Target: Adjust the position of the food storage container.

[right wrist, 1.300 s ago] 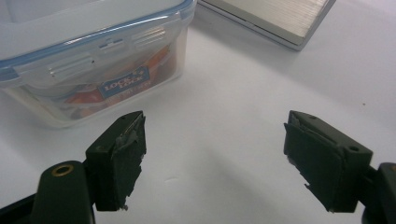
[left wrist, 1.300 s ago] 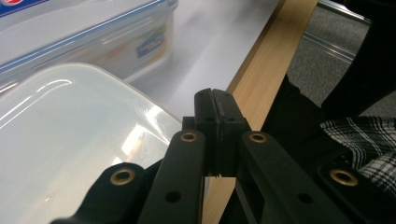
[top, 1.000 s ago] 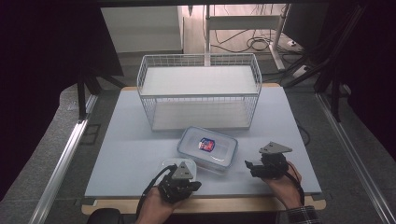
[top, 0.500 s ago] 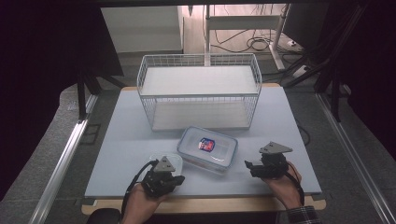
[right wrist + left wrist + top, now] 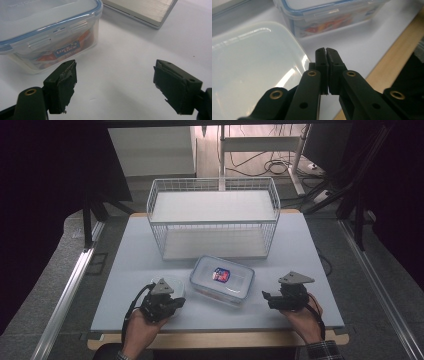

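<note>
**Clear lidded box sits between my two grippers**

The clear plastic box [image 5: 222,280], rounded, blue-rimmed with a snap lid, rests mid-table before the wire basket [image 5: 213,215]. My left gripper [image 5: 176,303], jaws pressed together and empty, has slid left from the box, beside a glossy white lid [image 5: 249,72]. My right gripper [image 5: 265,299] gapes wide, empty.

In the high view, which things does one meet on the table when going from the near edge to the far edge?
The two grippers, left and right, side by side → clear lidded box → wire basket.
</note>
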A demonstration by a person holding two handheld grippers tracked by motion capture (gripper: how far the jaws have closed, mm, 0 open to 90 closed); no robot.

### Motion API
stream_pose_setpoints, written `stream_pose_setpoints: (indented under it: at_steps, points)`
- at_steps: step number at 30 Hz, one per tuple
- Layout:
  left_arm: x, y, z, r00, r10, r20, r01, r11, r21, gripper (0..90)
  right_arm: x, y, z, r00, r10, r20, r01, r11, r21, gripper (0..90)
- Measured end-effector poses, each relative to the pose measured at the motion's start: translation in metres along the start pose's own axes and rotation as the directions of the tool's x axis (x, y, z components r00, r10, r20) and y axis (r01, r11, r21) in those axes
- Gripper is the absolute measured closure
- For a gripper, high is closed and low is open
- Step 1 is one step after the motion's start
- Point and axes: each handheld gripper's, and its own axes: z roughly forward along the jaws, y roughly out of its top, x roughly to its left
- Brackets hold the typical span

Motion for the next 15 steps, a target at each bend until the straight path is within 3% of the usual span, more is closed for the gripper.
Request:
stream_pose_setpoints:
  at_steps: [3, 6, 15]
  points:
    - [-0.002, 0.011, 0.013, 0.9982, 0.038, -0.045, -0.036, 0.9982, 0.047, 90.0, 0.001, 0.000, 0.000, 1.0000, -0.002, 0.003, 0.002, 1.000, 0.001, 19.0]
    - [-0.001, 0.012, 0.019, 0.9958, 0.049, -0.078, -0.044, 0.9965, 0.071, 90.0, 0.000, 0.000, 0.000, 1.0000, -0.001, 0.001, 0.001, 1.000, 0.000, 19.0]
    - [0.019, 0.003, 0.011, 0.9883, 0.048, -0.145, -0.033, 0.9940, 0.104, 87.7, 0.001, 0.000, 0.000, 1.0000, 0.004, -0.008, -0.004, 1.000, 0.001, 19.1]
